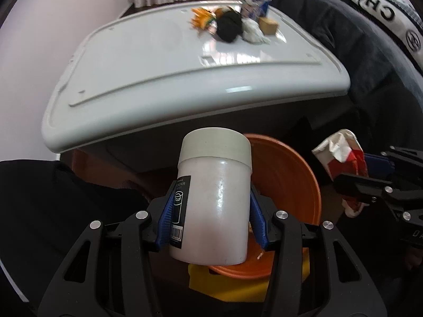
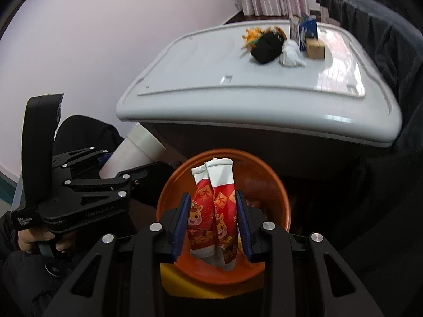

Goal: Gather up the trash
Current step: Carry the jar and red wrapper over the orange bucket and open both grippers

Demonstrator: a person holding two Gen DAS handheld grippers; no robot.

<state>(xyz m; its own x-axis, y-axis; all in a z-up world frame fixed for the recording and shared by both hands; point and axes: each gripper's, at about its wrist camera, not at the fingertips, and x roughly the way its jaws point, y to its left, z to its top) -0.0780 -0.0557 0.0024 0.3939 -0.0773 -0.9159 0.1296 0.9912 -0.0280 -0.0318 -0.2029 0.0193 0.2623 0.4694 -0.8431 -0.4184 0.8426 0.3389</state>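
Step in hand — drop trash into the orange bin [image 2: 275,185].
Left hand-held gripper [image 1: 211,211] clamps a white jar [image 1: 214,195]; right hand-held gripper [image 2: 212,224] clamps a crushed red cup [image 2: 214,211] above the bin — next, release.

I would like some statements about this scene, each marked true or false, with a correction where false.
1. The left gripper holds a white jar between its blue pads. True.
2. The right gripper is empty. False: it is shut on a flattened red and white paper cup.
3. An orange bin stands below the cup. True.
4. The white jar has no lid. False: a pale lid closes its top.
5. The white table carries nothing. False: a black lump, crumpled white paper, a small brown box and other scraps lie on it.
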